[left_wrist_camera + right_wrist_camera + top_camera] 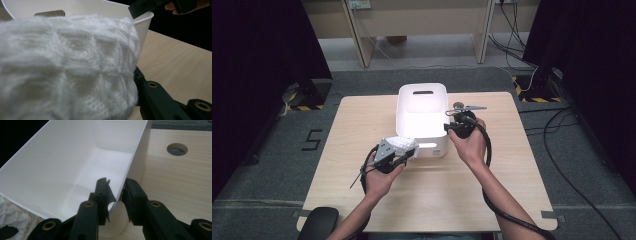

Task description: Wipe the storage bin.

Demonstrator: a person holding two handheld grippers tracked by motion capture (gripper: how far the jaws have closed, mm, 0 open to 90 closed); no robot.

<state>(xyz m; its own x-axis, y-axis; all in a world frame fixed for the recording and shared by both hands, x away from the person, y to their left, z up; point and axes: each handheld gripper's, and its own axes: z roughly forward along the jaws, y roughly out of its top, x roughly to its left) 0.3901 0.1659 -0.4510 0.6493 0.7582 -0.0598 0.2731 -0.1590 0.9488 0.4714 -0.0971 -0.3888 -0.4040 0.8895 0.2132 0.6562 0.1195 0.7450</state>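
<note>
- On the left of the high view, the left gripper point(402, 152) is clamped on a white knitted cloth point(400, 145), with the jaws closed tight around the bundle.
- The cloth sits just at the near left corner of the white bin point(422, 95), raised off the table point(352, 130) and close against the bin's near rim.
- In the left gripper view the cloth point(65, 67) bulges large in front of the camera, with one black jaw showing under its right edge and the bin's rim point(146, 18) behind it.
- The bin stands in the middle of the table, long side running away from the person.
- On the right, the right gripper point(451, 126) pinches the bin's near right rim.
- In the right gripper view, the right gripper point(115, 191) has one jaw inside the wall and one outside, both pressing on the thin white edge point(130, 167).
- A round hole point(177, 149) shows in the tabletop right of the bin.
</note>
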